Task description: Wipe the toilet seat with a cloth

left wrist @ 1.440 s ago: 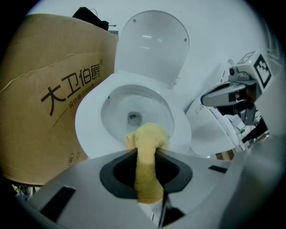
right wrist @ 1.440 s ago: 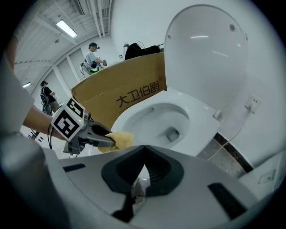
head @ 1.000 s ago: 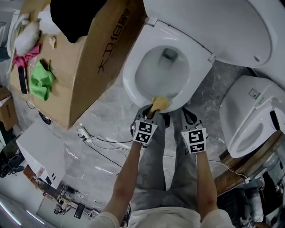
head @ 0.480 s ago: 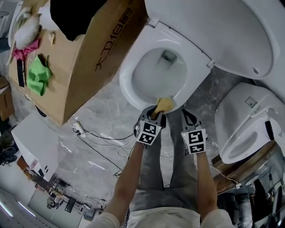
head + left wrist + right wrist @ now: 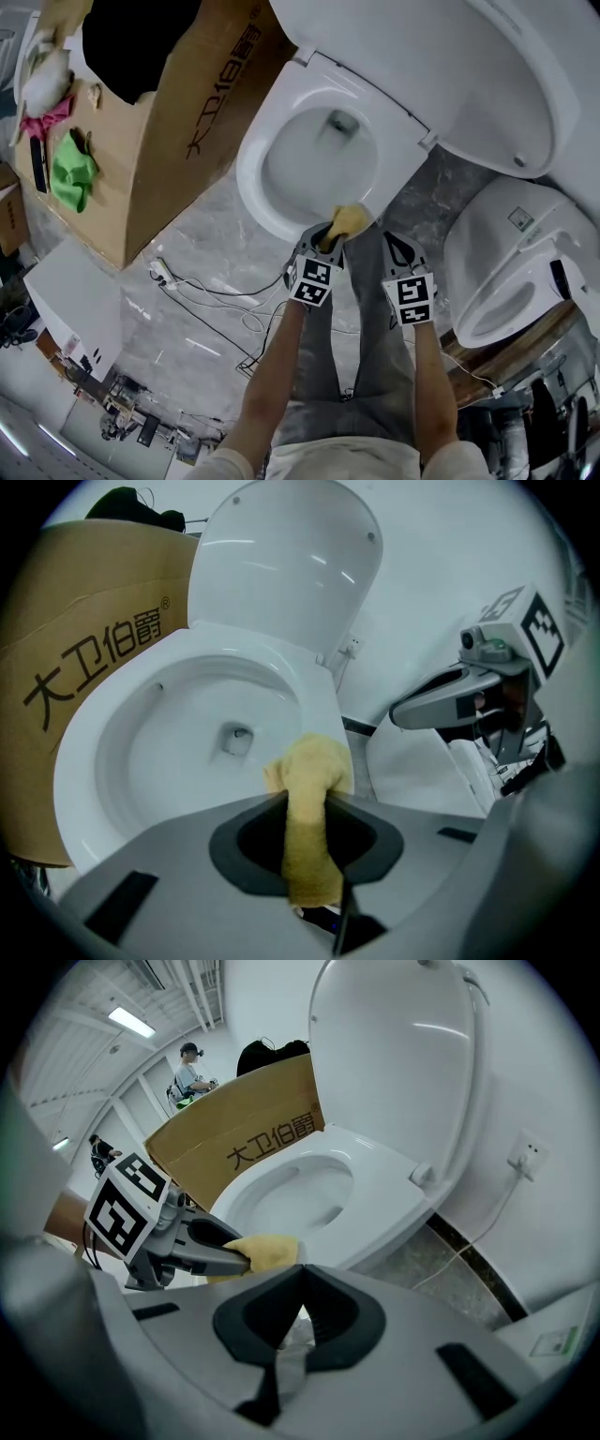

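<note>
Your left gripper (image 5: pixel 327 236) has its fingers clamped shut on the yellow cloth (image 5: pixel 309 794). A wad sticks out past the tips and sits on the front edge of the toilet seat (image 5: pixel 251 183), the end nearest you. Your right gripper (image 5: pixel 397 246) hangs just beside the left one, off the seat, its fingers closed together with nothing between them. The lid (image 5: pixel 441 66) is up, so the whole ring is reachable. I read the step in hand as the wipe itself, at the front of the ring; I can't tell wiped from unwiped on the white. The next move calls for dragging the wad along the rim toward the hinge, one side then the other, with enough downward pressure that cloth rather than fingertips rides the plastic. The cardboard box (image 5: pixel 178 112) sits close to the seat's left side, so there's little room there.
</note>
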A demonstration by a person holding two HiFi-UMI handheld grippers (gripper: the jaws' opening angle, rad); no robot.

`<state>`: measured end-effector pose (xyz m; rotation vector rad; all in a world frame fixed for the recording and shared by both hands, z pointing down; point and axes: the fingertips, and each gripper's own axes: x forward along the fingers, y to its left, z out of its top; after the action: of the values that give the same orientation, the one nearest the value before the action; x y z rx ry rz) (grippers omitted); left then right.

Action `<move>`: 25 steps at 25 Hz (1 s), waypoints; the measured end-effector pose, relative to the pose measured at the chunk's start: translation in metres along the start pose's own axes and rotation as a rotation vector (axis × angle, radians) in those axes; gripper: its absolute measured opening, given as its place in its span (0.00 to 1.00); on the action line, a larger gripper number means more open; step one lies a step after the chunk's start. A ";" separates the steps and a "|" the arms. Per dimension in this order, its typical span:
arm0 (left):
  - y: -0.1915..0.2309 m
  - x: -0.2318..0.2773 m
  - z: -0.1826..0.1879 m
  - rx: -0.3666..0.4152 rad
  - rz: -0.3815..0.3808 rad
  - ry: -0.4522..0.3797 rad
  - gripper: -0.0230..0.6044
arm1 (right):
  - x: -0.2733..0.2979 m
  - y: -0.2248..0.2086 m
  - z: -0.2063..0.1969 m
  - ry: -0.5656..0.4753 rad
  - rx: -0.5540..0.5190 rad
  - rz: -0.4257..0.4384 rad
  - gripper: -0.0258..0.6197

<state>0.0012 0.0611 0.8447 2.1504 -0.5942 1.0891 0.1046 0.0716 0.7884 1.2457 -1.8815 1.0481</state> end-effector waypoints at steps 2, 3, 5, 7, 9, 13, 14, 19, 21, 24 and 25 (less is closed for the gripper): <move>-0.002 0.004 0.004 0.001 -0.001 0.000 0.19 | -0.001 -0.005 0.001 -0.001 0.003 -0.002 0.05; -0.003 0.006 0.007 0.002 -0.002 0.000 0.19 | -0.001 -0.007 0.002 -0.002 0.006 -0.002 0.05; -0.006 0.010 0.013 0.007 -0.007 0.003 0.19 | -0.001 -0.012 0.004 -0.004 0.011 -0.002 0.05; -0.008 0.014 0.018 0.012 -0.011 0.008 0.19 | -0.002 -0.015 0.008 -0.006 0.013 0.000 0.05; -0.010 0.018 0.024 0.015 -0.013 0.009 0.19 | -0.002 -0.019 0.010 -0.009 0.016 0.001 0.05; -0.015 0.026 0.038 0.027 -0.007 0.003 0.19 | -0.001 -0.028 0.013 -0.013 0.021 0.004 0.05; -0.016 0.028 0.041 0.031 -0.005 0.001 0.19 | -0.001 -0.030 0.013 -0.013 0.024 0.004 0.05; -0.018 0.037 0.057 0.044 0.003 -0.005 0.19 | -0.002 -0.040 0.012 -0.018 0.049 0.003 0.05; -0.018 0.040 0.063 0.048 0.006 -0.004 0.19 | -0.002 -0.043 0.013 -0.020 0.050 0.008 0.05; -0.019 0.046 0.076 0.063 0.007 -0.009 0.19 | -0.003 -0.049 0.015 -0.025 0.054 0.010 0.05; -0.019 0.049 0.080 0.068 0.007 -0.010 0.19 | -0.003 -0.051 0.015 -0.026 0.055 0.009 0.05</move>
<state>0.0832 0.0121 0.8426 2.2149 -0.5769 1.1180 0.1523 0.0476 0.7921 1.2889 -1.8916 1.1001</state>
